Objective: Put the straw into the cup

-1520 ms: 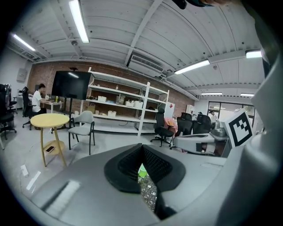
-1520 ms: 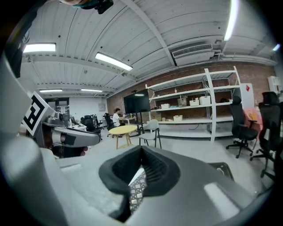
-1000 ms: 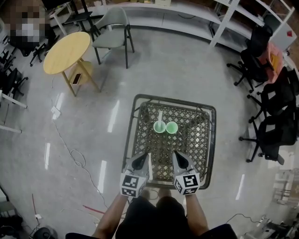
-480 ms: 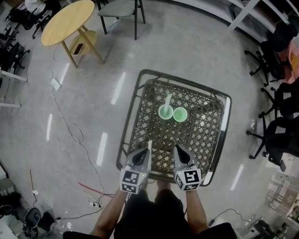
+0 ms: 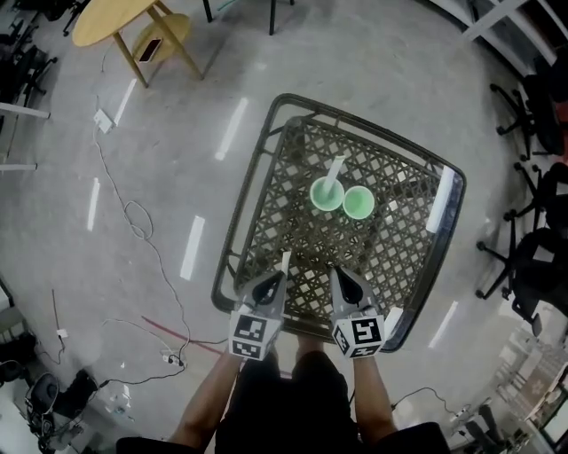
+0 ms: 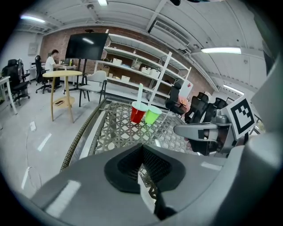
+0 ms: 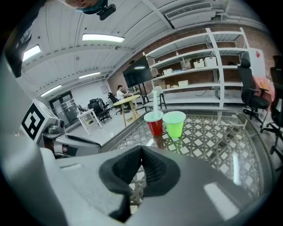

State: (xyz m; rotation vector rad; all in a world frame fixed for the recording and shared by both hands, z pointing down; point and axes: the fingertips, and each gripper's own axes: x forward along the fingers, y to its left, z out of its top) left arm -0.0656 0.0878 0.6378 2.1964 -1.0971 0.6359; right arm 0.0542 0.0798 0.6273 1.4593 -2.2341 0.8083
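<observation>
Two cups stand side by side on the lattice-topped glass table (image 5: pixel 266 186). The left one is the red cup (image 6: pixel 137 113), seen from above in the head view (image 5: pixel 326 196), with a white straw (image 5: pixel 335 170) standing in it. The right one is the green cup (image 5: pixel 358 202), and nothing is in it (image 7: pixel 174 123). My left gripper (image 5: pixel 271 285) hovers over the table's near edge, shut on a second white straw (image 5: pixel 284 262) that pokes forward past its tips and shows between its pads (image 6: pixel 146 190). Beside it, my right gripper (image 5: pixel 342 282) is shut with nothing in it (image 7: pixel 141 150).
A round wooden table (image 5: pixel 124 18) stands at the far left and cables (image 5: pixel 133 222) trail across the floor on the left. Black office chairs (image 5: pixel 541 106) line the right side. White shelves (image 7: pixel 208 57) run along the brick back wall. A person (image 6: pixel 53 59) sits far off.
Both grippers have sunk toward the table's near edge, jaws still shut and the straw still in the left one. The head view has tipped further down, so the table sits lower in the frame.
</observation>
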